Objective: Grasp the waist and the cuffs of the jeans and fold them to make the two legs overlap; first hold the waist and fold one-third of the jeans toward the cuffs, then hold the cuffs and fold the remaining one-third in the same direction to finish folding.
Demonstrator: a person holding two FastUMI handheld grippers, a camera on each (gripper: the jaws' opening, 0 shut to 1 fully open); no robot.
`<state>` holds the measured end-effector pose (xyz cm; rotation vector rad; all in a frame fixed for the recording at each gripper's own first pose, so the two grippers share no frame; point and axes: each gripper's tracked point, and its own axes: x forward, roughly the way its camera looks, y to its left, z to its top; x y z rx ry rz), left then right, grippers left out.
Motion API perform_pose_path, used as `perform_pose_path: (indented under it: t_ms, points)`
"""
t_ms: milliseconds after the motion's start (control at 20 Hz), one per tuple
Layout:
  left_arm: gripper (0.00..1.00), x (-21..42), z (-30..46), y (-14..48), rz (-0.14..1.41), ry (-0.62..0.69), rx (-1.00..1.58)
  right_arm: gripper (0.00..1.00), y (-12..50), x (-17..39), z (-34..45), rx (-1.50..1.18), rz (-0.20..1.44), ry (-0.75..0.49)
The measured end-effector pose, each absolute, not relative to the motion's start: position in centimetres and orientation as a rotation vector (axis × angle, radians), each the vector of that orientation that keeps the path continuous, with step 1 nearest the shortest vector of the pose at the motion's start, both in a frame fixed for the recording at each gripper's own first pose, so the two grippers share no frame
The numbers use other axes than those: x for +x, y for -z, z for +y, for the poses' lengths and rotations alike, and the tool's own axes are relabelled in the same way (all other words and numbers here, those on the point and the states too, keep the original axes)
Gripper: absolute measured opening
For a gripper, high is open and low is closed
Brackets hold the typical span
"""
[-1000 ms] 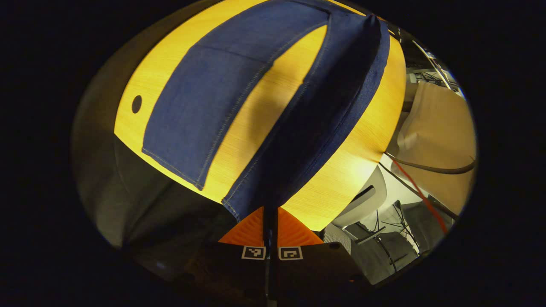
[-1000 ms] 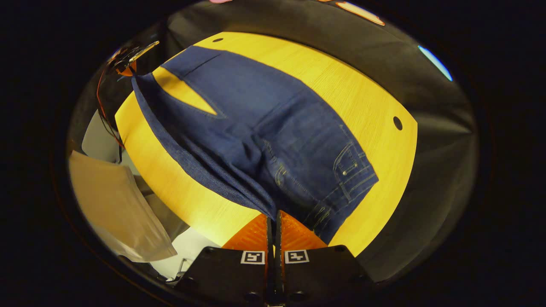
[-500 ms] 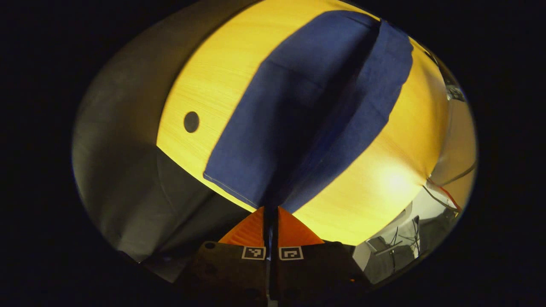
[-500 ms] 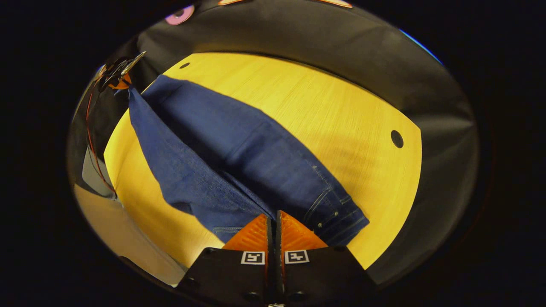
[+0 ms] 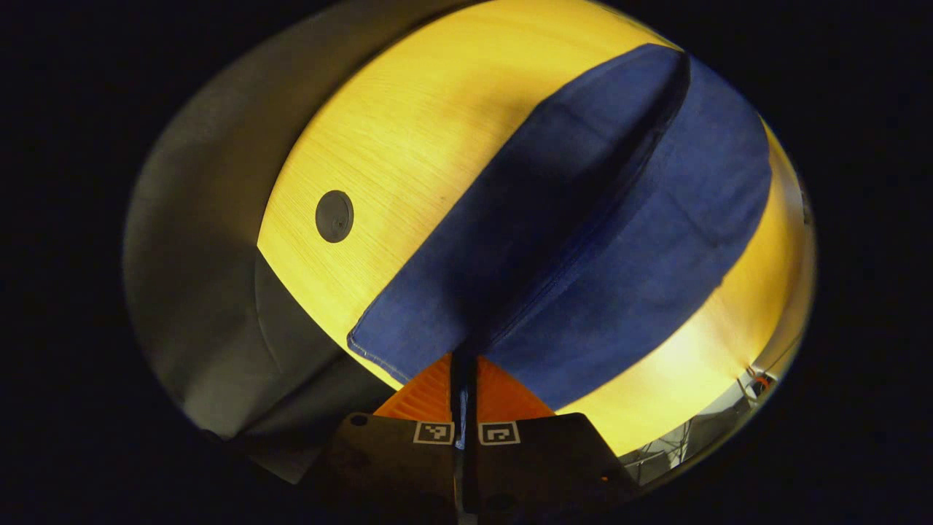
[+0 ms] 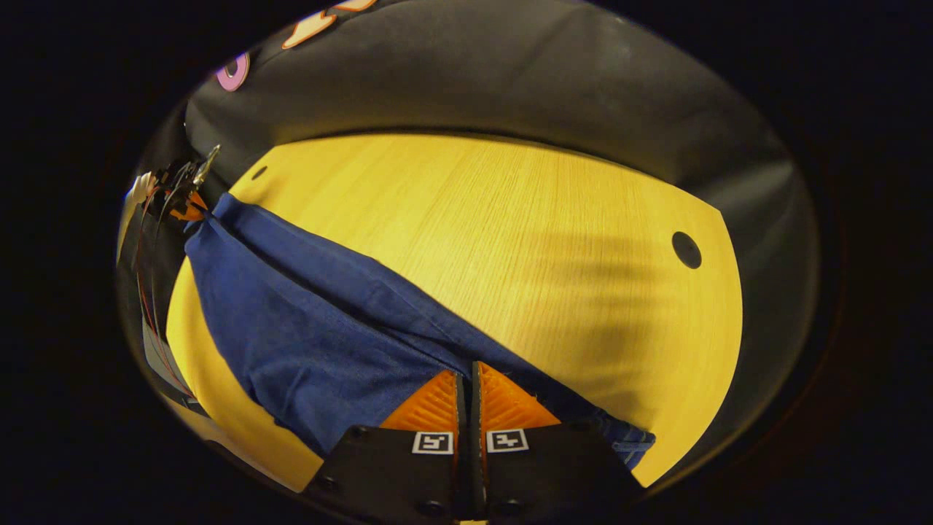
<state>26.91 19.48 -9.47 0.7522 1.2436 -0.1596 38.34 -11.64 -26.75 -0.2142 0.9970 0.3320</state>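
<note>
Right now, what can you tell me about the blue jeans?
The jeans are dark blue denim, lying long across the yellow wooden table. One leg is being laid over the other, so a lengthwise fold ridge runs down them. The left gripper is shut on the cuff end, and the right gripper is shut on the waist end, where stitched seams peek out. The lower leg lies flat on the table; the upper one sags between the grippers.

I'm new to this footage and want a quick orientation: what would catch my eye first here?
The blue jeans stand out first, stretched in a long band across the bright yellow table, one leg being laid over the other. Each tool is shut on the denim: the left tool at the cuff end, the right tool at the waist end. A dark round hole marks the table's far corner in the right gripper view.
</note>
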Motion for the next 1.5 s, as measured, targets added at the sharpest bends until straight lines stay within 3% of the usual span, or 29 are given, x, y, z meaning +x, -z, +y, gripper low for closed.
perform_pose_path:
  t_ms: [150, 200, 300, 350, 550, 600, 650, 1050, 1200, 1250, 1500]
  points:
    - [0.01, 28.0, 20.4, 10.7, 1.241, 0.107, 0.754, 0.00, 26.7, 38.8, -11.4, -0.183, 0.978, -0.310]
    - [0.02, 28.3, 20.8, 10.9, 1.241, 0.085, 0.763, 0.03, 26.2, 39.1, -11.5, -0.171, 0.965, -0.290]
    - [0.17, 28.4, 22.0, 10.7, 1.241, 0.026, 0.792, 0.18, 26.0, 39.7, -13.1, -0.171, 0.943, -0.241]
    - [0.26, 28.3, 22.4, 10.7, 1.235, 0.013, 0.792, 0.33, 25.6, 40.1, -13.6, -0.145, 0.928, -0.227]
    - [0.96, 29.3, 23.5, 8.6, 1.056, -0.080, 0.791, 1.00, 21.7, 41.3, -15.7, 0.025, 0.805, -0.122]
    - [1.00, 29.5, 23.7, 7.7, 0.992, -0.114, 0.783, 1.00, 20.7, 40.9, -17.1, 0.056, 0.781, -0.086]
    - [0.96, 29.5, 23.8, 7.0, 0.934, -0.144, 0.759, 1.00, 19.9, 40.1, -18.6, 0.085, 0.765, -0.046]
    - [0.96, 25.4, 20.9, 6.8, 0.657, -0.299, 0.377, 1.00, 20.8, 29.5, -29.4, 0.198, 0.770, 0.196]
    - [1.00, 22.7, 20.0, 8.2, 0.631, -0.310, 0.324, 1.00, 22.9, 26.5, -30.9, 0.246, 0.810, 0.228]
    - [0.96, 21.8, 19.6, 8.7, 0.633, -0.317, 0.307, 1.00, 23.7, 25.6, -31.2, 0.258, 0.823, 0.226]
    - [0.96, 20.0, 18.6, 10.4, 0.590, -0.320, 0.166, 0.98, 26.0, 25.4, -30.6, 0.341, 0.845, 0.220]
